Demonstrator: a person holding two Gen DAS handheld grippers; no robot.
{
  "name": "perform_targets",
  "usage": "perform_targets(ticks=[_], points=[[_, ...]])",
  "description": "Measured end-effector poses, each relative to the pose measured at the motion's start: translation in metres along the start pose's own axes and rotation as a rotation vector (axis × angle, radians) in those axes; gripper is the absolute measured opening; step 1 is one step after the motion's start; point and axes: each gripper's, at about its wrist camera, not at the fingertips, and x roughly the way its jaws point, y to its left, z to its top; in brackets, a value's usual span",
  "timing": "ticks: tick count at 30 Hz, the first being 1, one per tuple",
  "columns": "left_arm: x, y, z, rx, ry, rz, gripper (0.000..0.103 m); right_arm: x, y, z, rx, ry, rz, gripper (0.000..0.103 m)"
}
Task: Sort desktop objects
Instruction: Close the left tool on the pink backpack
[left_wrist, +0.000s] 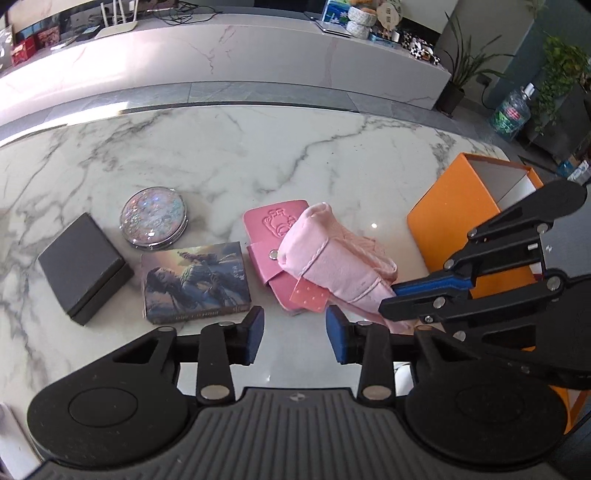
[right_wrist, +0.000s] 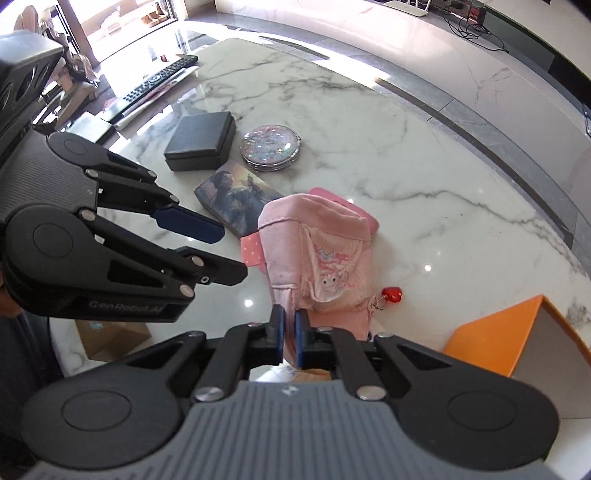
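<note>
Marble tabletop (left_wrist: 229, 155) bearing the items to be sorted; at its right end an open orange box (left_wrist: 454, 206), apparently the destination. Near the box, a pink fabric pouch (right_wrist: 325, 254), printed with a cartoon figure and carrying a small red heart charm (right_wrist: 392, 293) on a bead chain, lies partly over a pink snap-flap card holder (left_wrist: 271, 225). The right gripper (right_wrist: 290, 332) is clenched on the pouch's near edge, a fold of cloth pinched between its blue pads; whether the pouch is lifted or resting on the holder cannot be told. The left gripper (left_wrist: 295, 332) hovers just short of the card holder with fingers spread and nothing between them. Leftward, in order: an illustrated book (left_wrist: 195, 280), a glittery round compact mirror (left_wrist: 154, 219), a dark grey lidded box (left_wrist: 83, 267). Handling, as judged: the pouch is light, soft and limp, so it should sag and swing from an edge pinch, and a bunched fold gives the firmest purchase; the charm may snag the box rim. The card holder is thin and flexible, best taken across its edge. The compact is smooth, probably slippery, and fragile, best gripped across its rim.
</note>
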Motion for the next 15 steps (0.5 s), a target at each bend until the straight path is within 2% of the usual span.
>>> perform_targets(ticks=[6, 7, 9, 12, 15], points=[[-0.019, 0.017, -0.01, -0.091, 0.012, 0.034, 0.052, 0.01, 0.03, -0.007, 0.04, -0.005, 0.089, 0.01], [-0.02, 0.018, -0.011, -0.101, 0.011, 0.039, 0.053, 0.012, 0.032, -0.007, 0.047, 0.004, 0.1, 0.013], [-0.02, 0.021, -0.015, -0.13, 0.008, 0.037, 0.058, 0.011, 0.034, -0.008, 0.046, 0.006, 0.106, 0.013], [-0.015, 0.023, -0.019, -0.183, 0.017, 0.032, 0.062, 0.0, 0.033, -0.009, 0.027, -0.015, 0.074, 0.028], [-0.003, 0.023, -0.022, -0.254, 0.046, 0.032, 0.063, -0.009, 0.025, -0.012, 0.015, -0.022, 0.023, 0.028]])
